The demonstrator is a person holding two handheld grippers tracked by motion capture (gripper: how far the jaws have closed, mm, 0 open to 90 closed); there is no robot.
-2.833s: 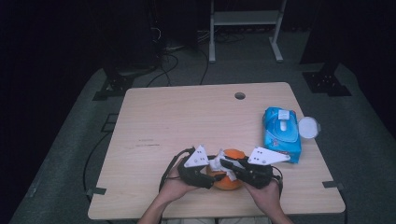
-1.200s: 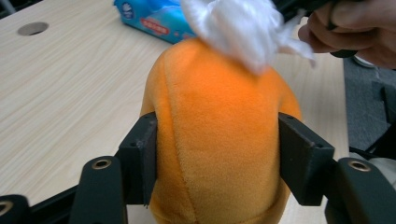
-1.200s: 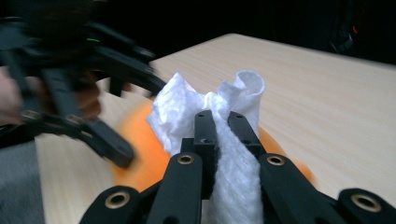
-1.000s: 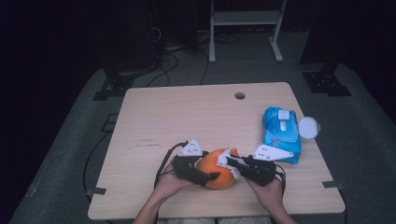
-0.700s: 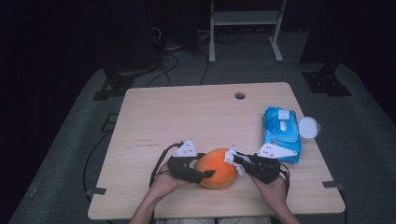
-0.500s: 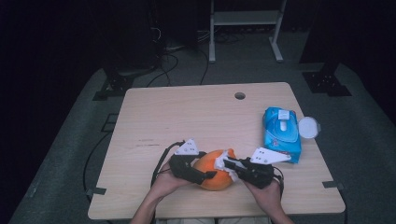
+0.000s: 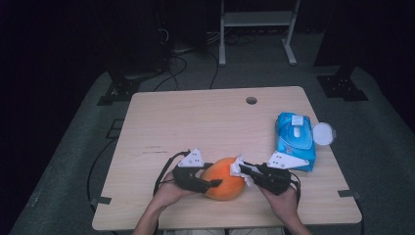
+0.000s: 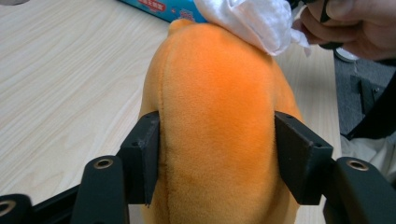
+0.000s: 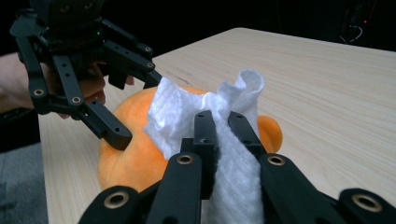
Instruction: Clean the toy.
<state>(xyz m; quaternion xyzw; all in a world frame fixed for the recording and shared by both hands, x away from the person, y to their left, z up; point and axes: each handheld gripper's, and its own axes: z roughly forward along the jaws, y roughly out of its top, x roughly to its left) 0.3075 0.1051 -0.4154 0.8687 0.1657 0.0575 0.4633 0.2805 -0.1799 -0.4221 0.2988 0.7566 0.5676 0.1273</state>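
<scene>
Left gripper [image 8: 212,158] jaws just closing, now clamp plush [image 7: 222,178] at table [image 7: 205,122] front edge. Right gripper [image 9: 222,128] pinches wipe [image 9: 187,116] against plush top.

Risks, judged: soft plush squirms from clamp under rubbing; wipe slips from pinch; plush pushed off near edge.

Pale wood table, wipe pack [image 7: 295,138] at right. Dark room, grey floor, cables, stand behind.

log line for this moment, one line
left gripper: just closed, shut on plush | right gripper: shut on wipe, wipe on plush | pack: right side of table
</scene>
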